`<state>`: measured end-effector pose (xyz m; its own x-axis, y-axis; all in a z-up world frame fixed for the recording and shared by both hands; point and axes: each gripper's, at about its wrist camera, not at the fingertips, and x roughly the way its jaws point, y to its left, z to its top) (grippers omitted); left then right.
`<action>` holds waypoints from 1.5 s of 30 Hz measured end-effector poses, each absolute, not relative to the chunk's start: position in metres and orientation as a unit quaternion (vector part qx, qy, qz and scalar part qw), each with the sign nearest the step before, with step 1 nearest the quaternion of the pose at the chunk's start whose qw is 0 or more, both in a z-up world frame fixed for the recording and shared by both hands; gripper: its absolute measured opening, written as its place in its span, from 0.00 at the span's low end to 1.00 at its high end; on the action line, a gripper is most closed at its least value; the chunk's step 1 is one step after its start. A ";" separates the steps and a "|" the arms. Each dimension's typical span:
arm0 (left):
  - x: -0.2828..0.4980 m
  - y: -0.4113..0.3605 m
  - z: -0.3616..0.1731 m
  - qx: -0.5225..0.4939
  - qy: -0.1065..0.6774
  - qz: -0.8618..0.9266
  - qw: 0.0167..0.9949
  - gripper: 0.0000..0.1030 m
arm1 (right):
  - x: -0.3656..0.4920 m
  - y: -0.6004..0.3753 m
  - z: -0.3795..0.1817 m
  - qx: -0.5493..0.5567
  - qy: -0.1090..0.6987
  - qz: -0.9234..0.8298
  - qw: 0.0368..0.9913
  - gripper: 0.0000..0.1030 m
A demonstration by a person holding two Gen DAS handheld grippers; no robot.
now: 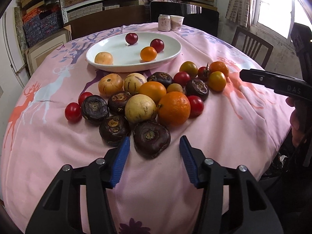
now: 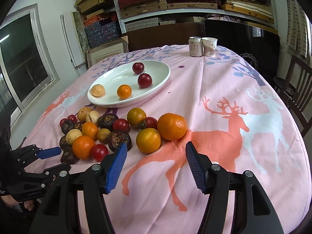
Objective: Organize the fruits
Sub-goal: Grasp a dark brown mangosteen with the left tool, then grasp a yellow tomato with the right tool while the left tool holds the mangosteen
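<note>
- Pink cloth printed with deer covers the round table [image 1: 224, 136]; a heap of loose fruit lies on it in front of a white oval ceramic plate [image 1: 109, 44].
- Four fruits lie in the plate: two dark red round plums [image 1: 131, 38], a small orange tangerine [image 1: 148, 53] and a pale tan round fruit [image 1: 103, 58].
- Left claw [image 1: 154, 146], blue-padded, stands spread with nothing pinched; a dark purple wrinkled fruit [image 1: 151, 139] lies at its tips, partly between the pads, apart from both.
- Right claw [image 2: 156, 150] is likewise spread and empty, just short of a yellow-orange round tomato [image 2: 148, 140] and a large orange mandarin [image 2: 172, 126].
- A drink can [image 2: 195, 46] and a paper cup [image 2: 209, 46] stand together at the far edge.
</note>
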<state>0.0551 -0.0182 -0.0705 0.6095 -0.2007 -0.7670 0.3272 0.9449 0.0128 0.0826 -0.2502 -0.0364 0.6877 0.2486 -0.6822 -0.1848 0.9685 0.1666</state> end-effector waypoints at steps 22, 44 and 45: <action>0.056 -0.008 -0.062 0.047 0.392 -0.141 0.908 0.39 | 0.098 -0.237 -0.056 0.033 0.406 0.137 0.903 0.56; 0.055 -0.003 -0.072 0.041 0.404 -0.143 0.902 0.39 | 0.131 -0.221 -0.070 0.036 0.427 0.132 0.894 0.38; 0.055 -0.003 -0.072 0.041 0.404 -0.143 0.902 0.39 | 0.130 -0.221 -0.070 0.037 0.424 0.133 0.895 0.36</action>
